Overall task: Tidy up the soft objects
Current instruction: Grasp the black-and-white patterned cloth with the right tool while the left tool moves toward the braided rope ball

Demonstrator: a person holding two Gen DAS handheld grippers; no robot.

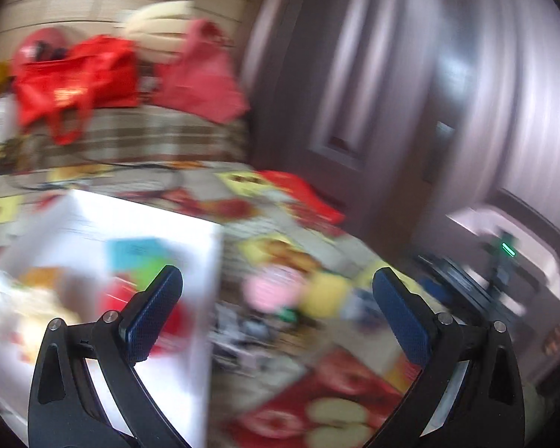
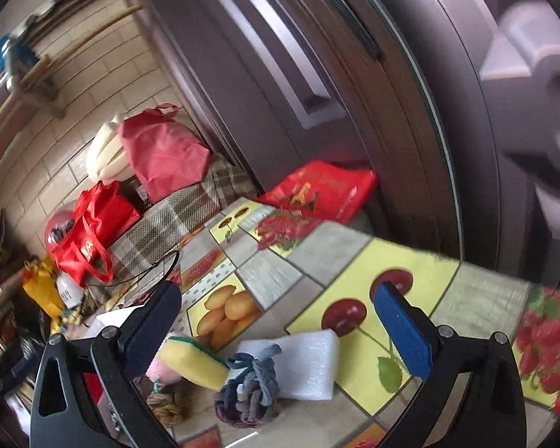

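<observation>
Seen from the right wrist: a surface (image 2: 354, 257) under a fruit-print oilcloth of cherries, strawberries and yellow fruit, set against a dark panelled door (image 2: 317, 86). At far left, a pale tiled wall (image 2: 104, 86) with wooden poles leaning high up; below it a yellow bag (image 2: 41, 291), a red tote bag (image 2: 93, 231), a cream padded item (image 2: 104, 156) and a pink-red bag (image 2: 160, 153) piled on a checked cloth (image 2: 175, 220). Further right, another red bag (image 2: 321, 190) lying flat at the far edge beside the door.

Soft objects clustered near the front edge, between the fingers of the right hand-held gripper (image 2: 276, 332): a pink fluffy item (image 2: 160, 369), mostly hidden, touching a yellow sponge (image 2: 194, 362) with a green backing; just beside it a grey-blue knotted rope toy (image 2: 254, 384); behind that a white foam block (image 2: 306, 366). A tan rope knot (image 2: 168, 407) lower left. Right hand-held gripper spread wide, blue pads well apart, grasping nothing.

Left wrist view heavily blurred: a white box (image 1: 104, 224) at left holding colourful items too smeared to name, the pink and yellow pieces just to its right. Left hand-held gripper (image 1: 276, 313) likewise wide apart and empty.
</observation>
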